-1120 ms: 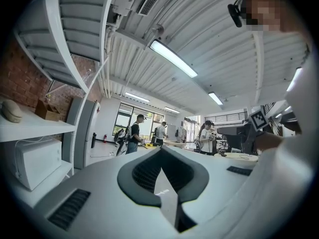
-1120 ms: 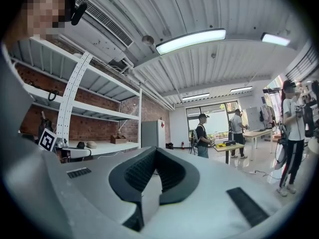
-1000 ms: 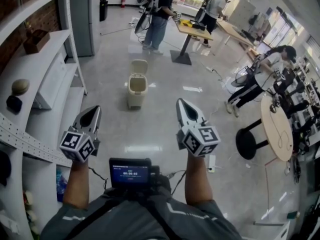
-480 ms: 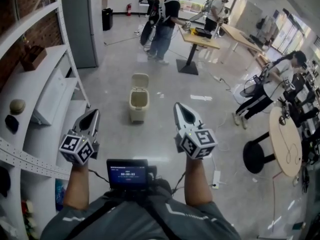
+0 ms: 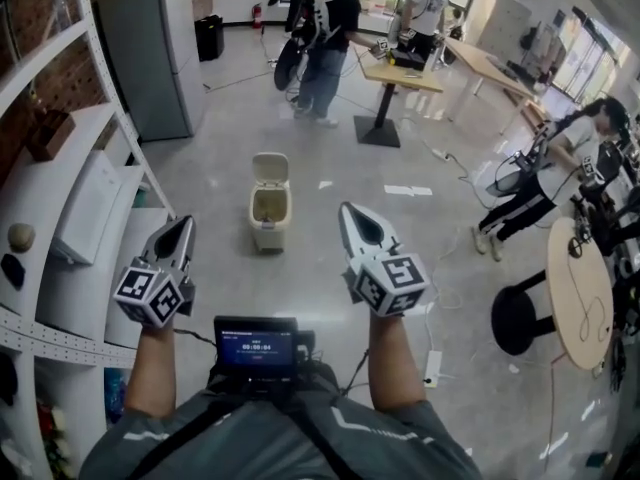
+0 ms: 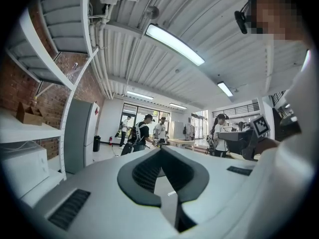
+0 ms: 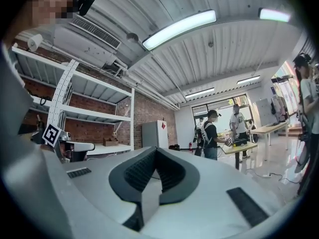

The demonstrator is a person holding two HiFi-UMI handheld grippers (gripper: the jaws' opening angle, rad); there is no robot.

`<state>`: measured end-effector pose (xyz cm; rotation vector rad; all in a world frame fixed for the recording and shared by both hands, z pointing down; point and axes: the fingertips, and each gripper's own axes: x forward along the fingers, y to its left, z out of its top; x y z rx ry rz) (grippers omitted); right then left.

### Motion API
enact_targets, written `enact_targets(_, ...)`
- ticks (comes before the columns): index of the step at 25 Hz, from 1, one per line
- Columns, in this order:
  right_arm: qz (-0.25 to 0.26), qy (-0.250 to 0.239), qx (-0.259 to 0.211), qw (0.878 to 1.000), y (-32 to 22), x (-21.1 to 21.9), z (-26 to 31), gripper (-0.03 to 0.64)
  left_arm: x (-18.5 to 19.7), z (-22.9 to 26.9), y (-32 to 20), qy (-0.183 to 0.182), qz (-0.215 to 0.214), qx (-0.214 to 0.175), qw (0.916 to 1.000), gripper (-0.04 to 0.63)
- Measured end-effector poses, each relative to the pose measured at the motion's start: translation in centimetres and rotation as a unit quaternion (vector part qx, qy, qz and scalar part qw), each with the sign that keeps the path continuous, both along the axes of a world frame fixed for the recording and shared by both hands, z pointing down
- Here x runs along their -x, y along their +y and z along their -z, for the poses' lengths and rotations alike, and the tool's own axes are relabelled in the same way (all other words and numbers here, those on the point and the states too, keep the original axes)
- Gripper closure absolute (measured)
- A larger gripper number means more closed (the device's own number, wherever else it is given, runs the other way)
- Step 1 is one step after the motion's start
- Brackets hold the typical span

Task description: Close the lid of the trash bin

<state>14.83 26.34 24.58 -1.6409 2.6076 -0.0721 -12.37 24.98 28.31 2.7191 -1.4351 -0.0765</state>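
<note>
Chest unit: a small black screen device (image 5: 257, 345) is worn at the person's chest, between the two forearms.
Left gripper: the white left gripper (image 5: 182, 226) is held out at 11 o'clock of the chest unit. Its jaws are seen pressed together at the tips in the left gripper view (image 6: 160, 150), with nothing between them. Its cube with square markers (image 5: 152, 293) sits at the wrist end.
Right gripper: the white right gripper (image 5: 348, 213) is held out at 1 o'clock of the chest unit. Its jaws are likewise brought together in the right gripper view (image 7: 155, 150), and nothing is gripped. Both grippers are well apart from the bin.
Floor item: a white power strip (image 5: 432, 368) lies on the grey polished floor (image 5: 200, 168) at 3 o'clock of the right forearm.
Trash bin: the small cream plastic trash bin (image 5: 269, 213) stands on the floor at 12 o'clock, between the lines of the two grippers and beyond their tips.
Lid: the cream hinged lid (image 5: 270, 168) is raised upright at the far side of the bin, so the opening is exposed.
Shelving: a white metal shelf rack (image 5: 90, 218) runs along 9 o'clock.
Seating area: a round wooden table (image 5: 580, 298) and a black stool (image 5: 515, 318) stand at 3 o'clock.
Far end: a person in a black top (image 5: 325, 38) stands at a wooden desk (image 5: 405, 73) at 12 o'clock, past the bin.
</note>
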Motion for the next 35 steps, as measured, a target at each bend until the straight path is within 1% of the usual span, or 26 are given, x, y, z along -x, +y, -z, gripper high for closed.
enact_targets(3,0.002,-0.005,0.009,1.000,-1.4,-0.7,-0.6,0.606,-0.6,-0.1,-1.2,-0.005,0.001,0.005,1.0000,0.600)
enact_targets(6,0.002,-0.007,0.016,1.000,-3.2,-0.9,-1.0,0.606,-0.4,-0.1,-2.9,0.000,0.008,0.008,0.9999,0.600)
enact_targets(9,0.001,-0.005,0.020,1.000,-5.0,-0.4,-1.2,0.606,0.4,-0.3,-4.8,0.002,0.021,0.005,0.9998,0.600)
enact_targets(13,-0.010,0.004,0.024,1.000,-8.1,0.7,-1.4,0.606,1.8,-1.2,-8.4,0.009,0.020,0.012,0.9997,0.600)
enact_targets(17,-0.027,0.010,0.029,0.999,-11.7,2.0,-1.3,0.606,3.7,-1.3,-12.6,0.001,0.024,0.006,0.9997,0.600)
enact_targets(19,-0.037,0.006,0.030,0.999,-13.7,2.6,-1.1,0.606,4.4,-0.8,-14.9,-0.004,0.016,-0.002,0.9999,0.600)
enact_targets(22,-0.049,0.010,0.034,0.998,-16.7,3.8,-1.1,0.606,5.4,-0.6,-18.4,0.008,-0.003,-0.006,0.9999,0.600)
enact_targets(29,-0.076,0.016,0.041,0.996,-22.5,6.1,-0.9,0.606,7.7,-1.0,-24.8,0.019,-0.031,0.005,0.9993,0.600)
enact_targets(35,-0.079,0.024,0.052,0.995,-26.5,7.9,-1.3,0.606,8.8,-1.5,-29.1,0.027,-0.048,0.015,0.9984,0.600)
